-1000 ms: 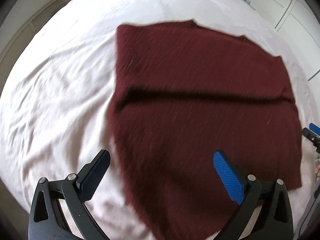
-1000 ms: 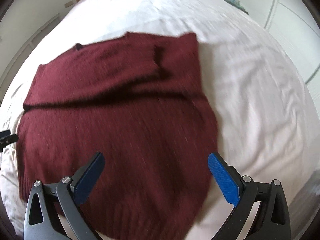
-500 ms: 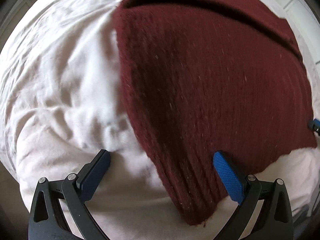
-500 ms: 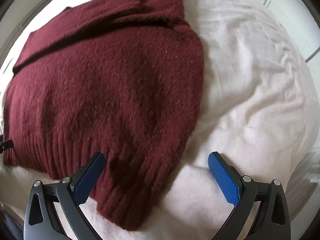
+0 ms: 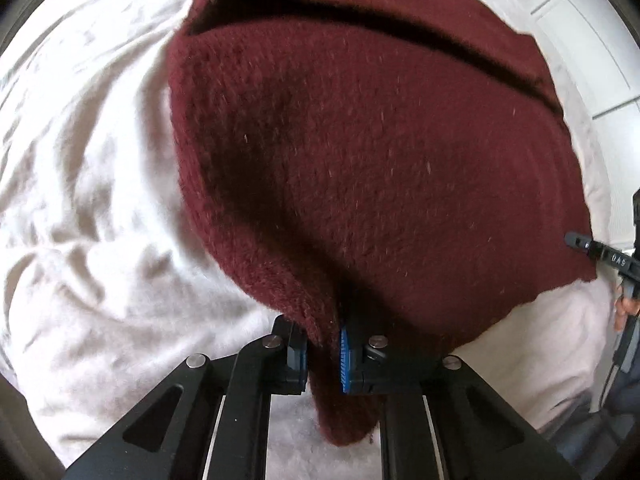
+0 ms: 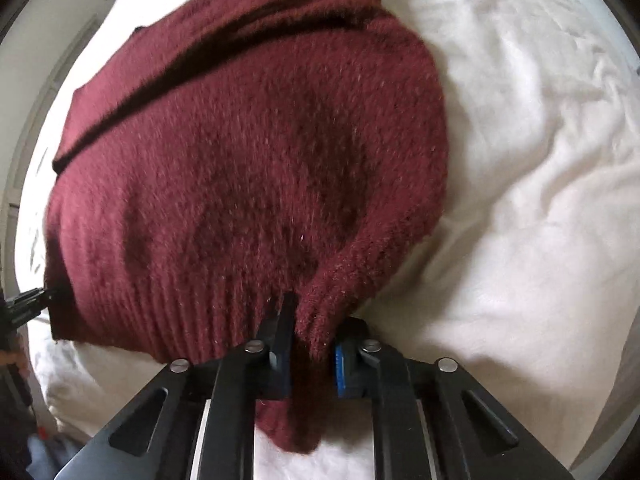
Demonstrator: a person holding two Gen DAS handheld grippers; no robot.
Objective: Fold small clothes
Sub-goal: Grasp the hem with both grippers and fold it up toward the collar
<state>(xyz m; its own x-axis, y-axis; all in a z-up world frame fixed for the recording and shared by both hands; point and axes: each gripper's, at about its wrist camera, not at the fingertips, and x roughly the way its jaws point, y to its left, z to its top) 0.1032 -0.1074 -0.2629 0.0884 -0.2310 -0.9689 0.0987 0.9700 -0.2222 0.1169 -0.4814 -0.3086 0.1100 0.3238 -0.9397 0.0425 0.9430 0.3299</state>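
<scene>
Both tools are clamped on the maroon knit sweater (image 5: pixel 360 160), which lies spread on a bed covered by a wrinkled white sheet (image 5: pixel 88 208). The left tool (image 5: pixel 323 356) has its jaws pinched tight on the near left corner of the hem, with knit bunched between the pads and a short tail hanging below them. The right tool (image 6: pixel 308 356) has the same grip on the near right corner of the ribbed hem, fabric squeezed between its pads and a lump of it drooping underneath. The rest of the sweater (image 6: pixel 240 140) is flat on the sheet (image 6: pixel 540 200), with a dark fold line running across its far part. In the left wrist view the other tool shows at the right edge, next to the hem.
</scene>
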